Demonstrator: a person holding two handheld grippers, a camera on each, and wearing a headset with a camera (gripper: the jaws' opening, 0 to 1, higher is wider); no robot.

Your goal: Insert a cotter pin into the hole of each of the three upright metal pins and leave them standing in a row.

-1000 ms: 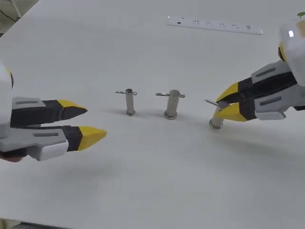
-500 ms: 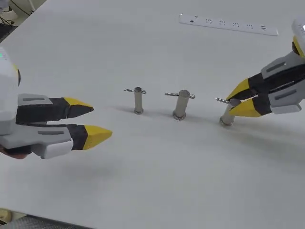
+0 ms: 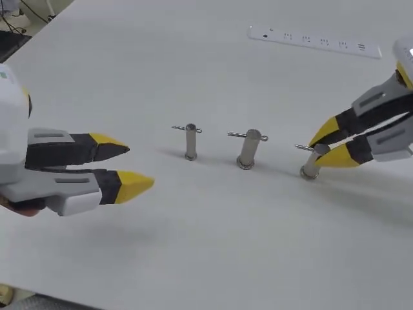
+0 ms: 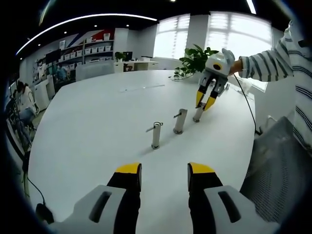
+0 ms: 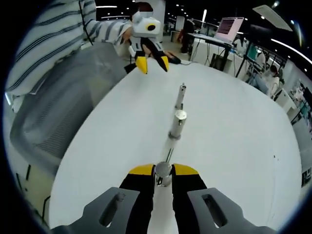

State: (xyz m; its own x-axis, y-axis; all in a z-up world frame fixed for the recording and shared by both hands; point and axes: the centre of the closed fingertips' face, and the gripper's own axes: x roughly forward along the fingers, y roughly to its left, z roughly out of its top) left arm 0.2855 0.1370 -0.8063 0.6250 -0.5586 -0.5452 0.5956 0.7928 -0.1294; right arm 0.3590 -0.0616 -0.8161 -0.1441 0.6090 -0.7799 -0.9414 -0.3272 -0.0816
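Observation:
Three upright metal pins stand in a row on the white table: left pin [image 3: 190, 143], middle pin [image 3: 248, 151], right pin [image 3: 312, 165]. A cotter pin crosses the top of the left and middle ones. My right gripper [image 3: 326, 144] is at the right pin's top, shut on the cotter pin [image 3: 303, 148] that pokes through it. In the right gripper view its jaws [image 5: 163, 171] flank that pin's head, with the other pins [image 5: 177, 124] in line beyond. My left gripper [image 3: 139, 165] hovers open well left of the row, with nothing between its jaws [image 4: 164, 171].
A white power strip [image 3: 314, 42] lies at the far side of the table. The table's near edge [image 3: 39, 294] runs along the bottom left. A striped sleeve [image 4: 273, 58] holds the right gripper [image 4: 205, 101]. A grey chair [image 5: 68, 102] stands beside the table.
The whole head view has shifted, so the pins sit lower and further right. My right gripper stays at the right pin's top with the cotter pin. The left gripper keeps its place.

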